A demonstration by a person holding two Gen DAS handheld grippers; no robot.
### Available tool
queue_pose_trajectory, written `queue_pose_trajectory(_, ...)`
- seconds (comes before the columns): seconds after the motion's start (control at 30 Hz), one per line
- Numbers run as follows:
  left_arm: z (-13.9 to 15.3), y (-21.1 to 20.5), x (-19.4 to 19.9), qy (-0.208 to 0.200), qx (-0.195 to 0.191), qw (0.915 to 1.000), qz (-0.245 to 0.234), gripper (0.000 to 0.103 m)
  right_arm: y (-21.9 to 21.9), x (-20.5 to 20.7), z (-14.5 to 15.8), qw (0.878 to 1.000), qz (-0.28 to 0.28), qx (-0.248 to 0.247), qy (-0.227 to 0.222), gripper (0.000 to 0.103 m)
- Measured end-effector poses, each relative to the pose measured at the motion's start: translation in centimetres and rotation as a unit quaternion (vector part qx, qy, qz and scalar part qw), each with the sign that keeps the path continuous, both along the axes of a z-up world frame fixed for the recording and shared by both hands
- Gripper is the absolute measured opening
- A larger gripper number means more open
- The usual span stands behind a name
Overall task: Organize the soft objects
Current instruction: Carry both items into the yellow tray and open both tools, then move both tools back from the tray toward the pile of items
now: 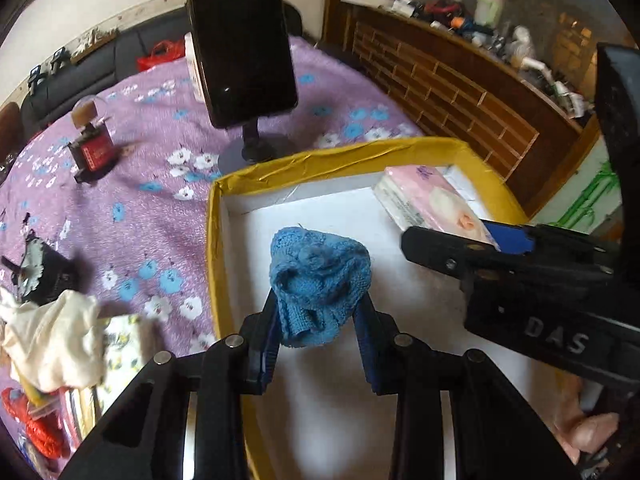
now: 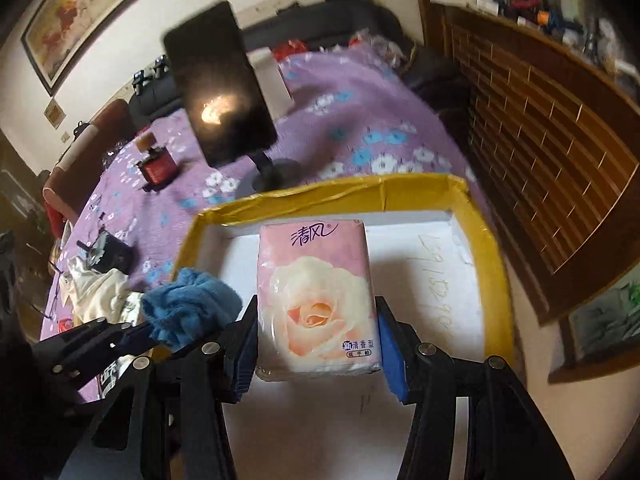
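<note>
**Two grippers, two soft loads above one yellow-rimmed box**

Nearest the left wrist camera, the left gripper (image 1: 320, 316) has its jaws drawn close together, pinching one bunched blue knitted cloth (image 1: 318, 280); the cloth bulges up past the pads and hangs over the white floor of the box (image 1: 348, 162). Beside it on the right, the right gripper (image 2: 316, 336) stands about half spread — its two blue pads press the sides of one pink tissue pack (image 2: 316, 300) printed with a pale rose, held upright over the same box. In the left wrist view a white wrapped packet seems to lie just behind the tissue pack, by the far right corner; whether it is a separate pack I cannot tell.

There is one box, white inside with yellow tape along its rim, resting on the purple flowered blanket (image 1: 132, 208).

To the left of the box, near the blanket's edge, lies one cream cloth (image 1: 56, 344), with a red knitted item (image 1: 40, 436) closer in and a dark object (image 1: 44, 272) just beyond it.

Farther off — one black phone on a stand (image 1: 240, 44) rises just behind the box's far wall, and one small red box (image 1: 94, 154) sits to its left. A brown brick-patterned headboard (image 1: 448, 96) runs along the right.
</note>
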State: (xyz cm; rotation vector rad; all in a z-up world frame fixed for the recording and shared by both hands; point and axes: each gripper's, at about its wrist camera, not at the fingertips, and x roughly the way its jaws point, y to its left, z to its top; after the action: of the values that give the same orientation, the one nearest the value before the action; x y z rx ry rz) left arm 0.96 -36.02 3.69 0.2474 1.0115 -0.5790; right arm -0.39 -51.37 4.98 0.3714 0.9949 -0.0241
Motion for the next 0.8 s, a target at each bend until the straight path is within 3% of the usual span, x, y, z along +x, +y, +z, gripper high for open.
queue_pose_trajectory(0.17, -1.3, -0.3, 1.3, 0.019, -0.002, 0.9998, 0.012, 0.033, -0.1, 1.3, -1.1, 1.000, 0.004, -0.016, 0.017, 0.058)
queue_pose_trajectory(0.27, -1.6, -0.4, 1.8, 0.026, -0.009, 0.9995, 0.013, 0.040, -0.1, 1.9, -1.4, 1.000, 0.003, -0.021, 0.021, 0.058)
queue_pose_trajectory(0.43, -1.1, -0.4, 1.5, 0.020, -0.017, 0.9997, 0.001, 0.067, -0.2, 2.3, -1.6, 0.999, 0.000, -0.021, 0.027, 0.068)
queue_pose_trajectory(0.5, -0.9, -0.6, 1.4, 0.012, -0.017, 0.9998, -0.002, 0.071, -0.1, 2.2, -1.3, 0.999, 0.000, -0.028, 0.022, 0.073)
queue_pose_trajectory(0.8, 1.5, 1.1, -0.5, -0.004, -0.041, 0.9991, -0.006, 0.071, -0.1, -1.3, 1.9, 0.999, -0.019, -0.006, -0.032, 0.074)
